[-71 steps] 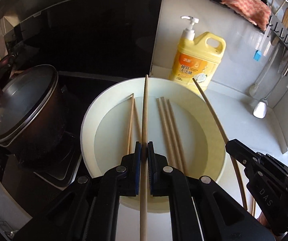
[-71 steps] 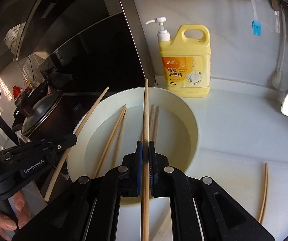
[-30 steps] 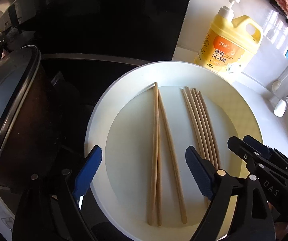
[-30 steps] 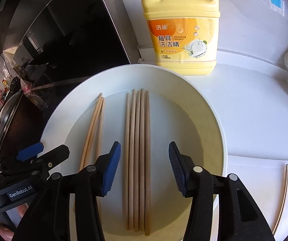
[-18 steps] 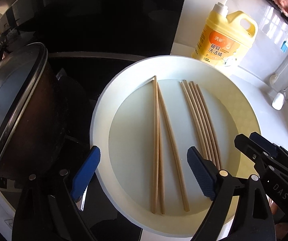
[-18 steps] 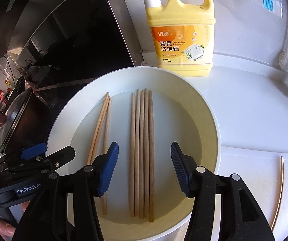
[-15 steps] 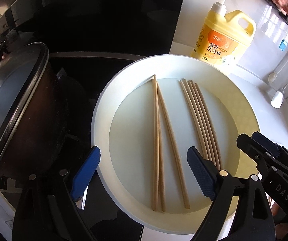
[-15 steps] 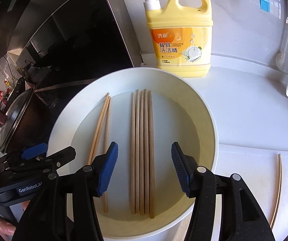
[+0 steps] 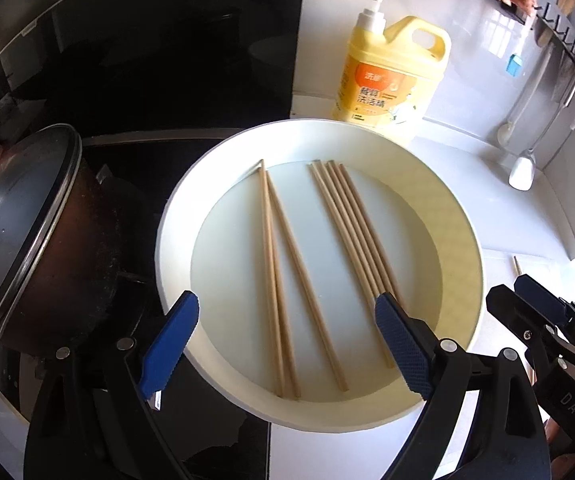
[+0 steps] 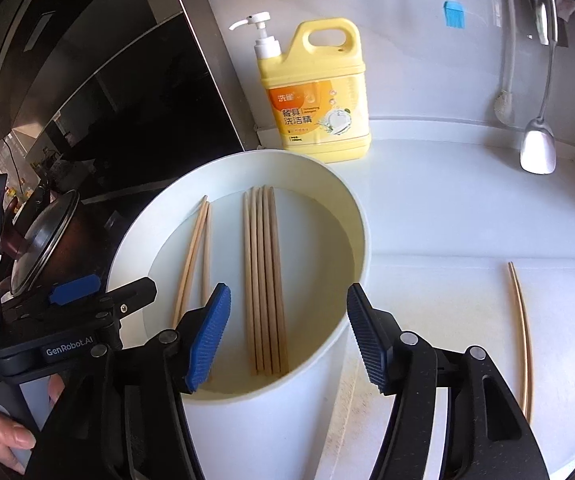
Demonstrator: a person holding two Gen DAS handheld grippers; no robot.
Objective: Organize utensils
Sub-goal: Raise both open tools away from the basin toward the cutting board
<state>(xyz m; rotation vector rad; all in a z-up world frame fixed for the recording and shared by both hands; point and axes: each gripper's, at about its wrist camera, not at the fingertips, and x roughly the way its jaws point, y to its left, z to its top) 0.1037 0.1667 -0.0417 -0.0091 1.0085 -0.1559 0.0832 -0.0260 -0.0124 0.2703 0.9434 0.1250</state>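
A white round basin (image 9: 463, 240) (image 10: 361, 216) holds two groups of wooden chopsticks. The left group of three (image 9: 275, 264) (image 10: 195, 256) lies slightly fanned. The right group of several (image 9: 355, 232) (image 10: 265, 280) lies side by side. My left gripper (image 9: 285, 344) is open and empty above the basin's near rim. My right gripper (image 10: 287, 332) is open and empty above the basin's near right side. A pair of chopsticks (image 10: 521, 328) lies on the white cutting board (image 10: 447, 304) at the right.
A yellow dish soap bottle (image 9: 391, 76) (image 10: 319, 92) stands behind the basin. A dark lidded pot (image 9: 19, 232) (image 10: 43, 236) sits on the black stove at the left. A ladle (image 10: 537, 148) and other utensils hang on the wall at the right.
Both grippers let go of a chopstick each into the basin and opened. They have since drawn back and up; the right view now shows more of the cutting board.
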